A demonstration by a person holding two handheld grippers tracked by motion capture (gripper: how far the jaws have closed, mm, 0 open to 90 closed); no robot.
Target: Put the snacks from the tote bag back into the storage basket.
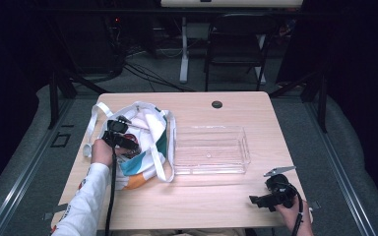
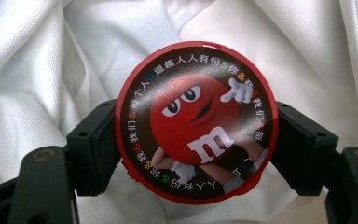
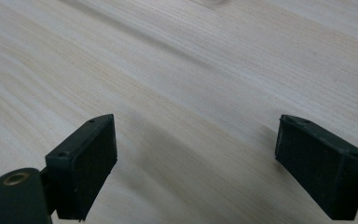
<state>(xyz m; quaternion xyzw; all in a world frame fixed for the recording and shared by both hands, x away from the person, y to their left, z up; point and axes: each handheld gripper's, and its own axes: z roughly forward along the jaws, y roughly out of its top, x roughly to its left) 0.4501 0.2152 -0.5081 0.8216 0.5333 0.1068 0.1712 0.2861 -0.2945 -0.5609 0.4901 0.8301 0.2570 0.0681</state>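
Landmark: clear plastic tray (image 1: 210,149), mid-table, nothing in it yet.
Left gripper (image 1: 120,140): over the tote bag (image 1: 145,142) just left of the tray, jaws clamped on a round red tin (image 2: 196,122), one pad on each side of its rim.
Tin: down among the bag's white folds, not yet lifted clear.
Right gripper (image 1: 270,195): near the tray's front right corner, jaws wide apart (image 3: 196,163) over bare table (image 3: 177,70), holding nothing.
Done: grip on the tin secured, by the look of it.
Left: likely lifting the tin out and setting it in the tray.

one red tin (image 2: 196,122), one bag (image 1: 142,147), one clear tray (image 1: 210,169)
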